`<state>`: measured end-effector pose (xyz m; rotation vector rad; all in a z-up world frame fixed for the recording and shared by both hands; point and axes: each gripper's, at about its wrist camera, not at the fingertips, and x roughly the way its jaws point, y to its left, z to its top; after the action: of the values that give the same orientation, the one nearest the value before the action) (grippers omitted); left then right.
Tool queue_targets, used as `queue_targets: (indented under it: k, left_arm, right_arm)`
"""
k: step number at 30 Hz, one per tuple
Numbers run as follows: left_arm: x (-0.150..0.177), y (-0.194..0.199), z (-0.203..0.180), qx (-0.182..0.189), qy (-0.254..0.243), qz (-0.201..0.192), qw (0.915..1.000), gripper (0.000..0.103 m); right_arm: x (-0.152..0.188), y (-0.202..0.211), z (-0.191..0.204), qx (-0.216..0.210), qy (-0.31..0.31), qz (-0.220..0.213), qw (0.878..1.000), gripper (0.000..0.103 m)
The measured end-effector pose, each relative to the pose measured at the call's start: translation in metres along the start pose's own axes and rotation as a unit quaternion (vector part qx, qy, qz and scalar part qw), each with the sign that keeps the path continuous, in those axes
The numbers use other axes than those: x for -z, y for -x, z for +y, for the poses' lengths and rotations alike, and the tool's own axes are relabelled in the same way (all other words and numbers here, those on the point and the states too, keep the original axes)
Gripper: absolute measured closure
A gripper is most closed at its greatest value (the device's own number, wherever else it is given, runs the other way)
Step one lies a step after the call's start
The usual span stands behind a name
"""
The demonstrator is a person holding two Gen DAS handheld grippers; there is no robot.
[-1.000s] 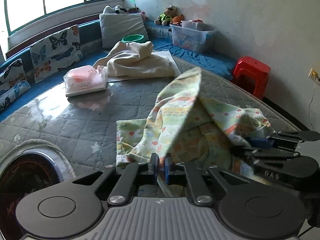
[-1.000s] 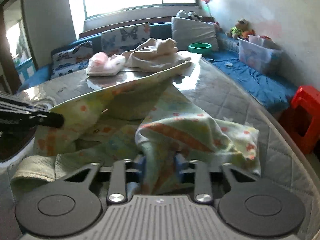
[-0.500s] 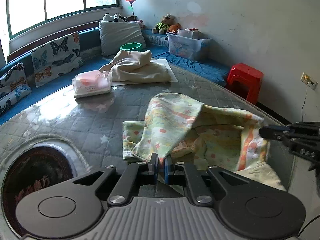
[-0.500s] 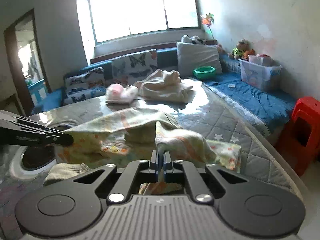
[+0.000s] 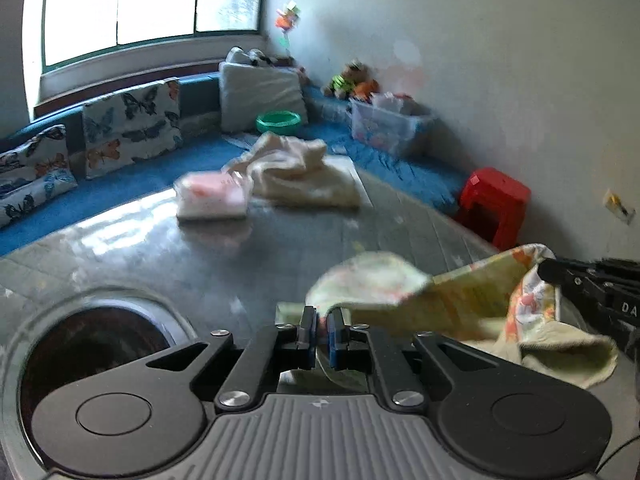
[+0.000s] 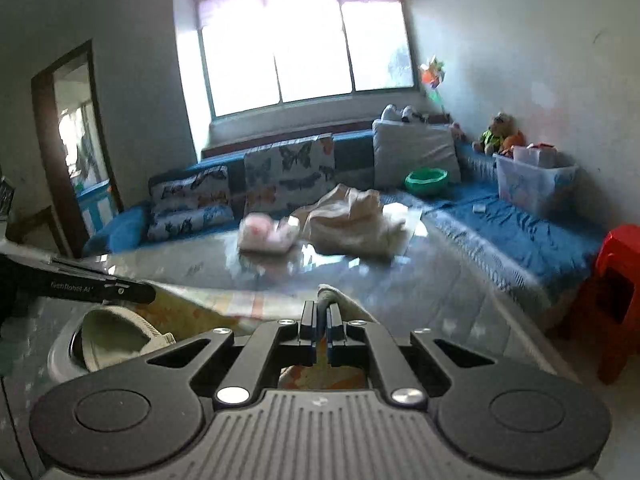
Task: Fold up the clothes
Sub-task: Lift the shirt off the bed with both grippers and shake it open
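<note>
A yellow-green printed garment (image 5: 472,296) hangs stretched between both grippers above the grey quilted table (image 5: 248,264). My left gripper (image 5: 320,330) is shut on one edge of it, cloth pinched between the blue pads. My right gripper (image 6: 321,322) is shut on the other edge, a fold (image 6: 332,294) bulging over its tips. In the left wrist view the right gripper (image 5: 592,280) comes in from the right, cloth draped on its tip. The right wrist view shows the left gripper (image 6: 100,290) at the left, with the garment (image 6: 224,304) taut between them. Both views are blurred.
A cream heap of clothes (image 5: 296,172) and a pink packet (image 5: 212,196) lie at the far side of the table. A round dark opening (image 5: 92,344) is at the near left. Blue bench with cushions (image 5: 132,128), a clear bin (image 5: 384,128), a red stool (image 5: 494,204).
Both grippers have lifted and drawn back toward the near table edge, taking the garment up off the table and pulling it taut. It no longer lies spread on the quilt.
</note>
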<state>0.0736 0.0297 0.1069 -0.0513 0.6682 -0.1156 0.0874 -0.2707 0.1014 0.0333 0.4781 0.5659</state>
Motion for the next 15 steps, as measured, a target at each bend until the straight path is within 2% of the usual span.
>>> queue_targets:
  k: [5,9,11,15]
  left_arm:
    - [-0.045,0.002,0.013,-0.030,0.003,-0.036,0.9989,0.098]
    - [-0.087,0.015,0.020,-0.049,0.002,-0.083,0.9953,0.101]
    - [-0.104,0.023,0.025,-0.044,0.006,-0.097,0.9943,0.101]
    - [-0.117,0.034,0.027,-0.010,-0.022,-0.108,0.9939,0.101]
  right_arm:
    - [-0.046,-0.017,-0.003,0.012,0.008,-0.043,0.999,0.100]
    - [-0.078,-0.034,0.001,0.019,0.013,-0.063,0.998,0.100]
    - [-0.094,-0.042,0.002,0.022,0.016,-0.072,0.997,0.100]
    - [-0.120,-0.056,0.006,0.026,0.023,-0.089,0.995,0.100]
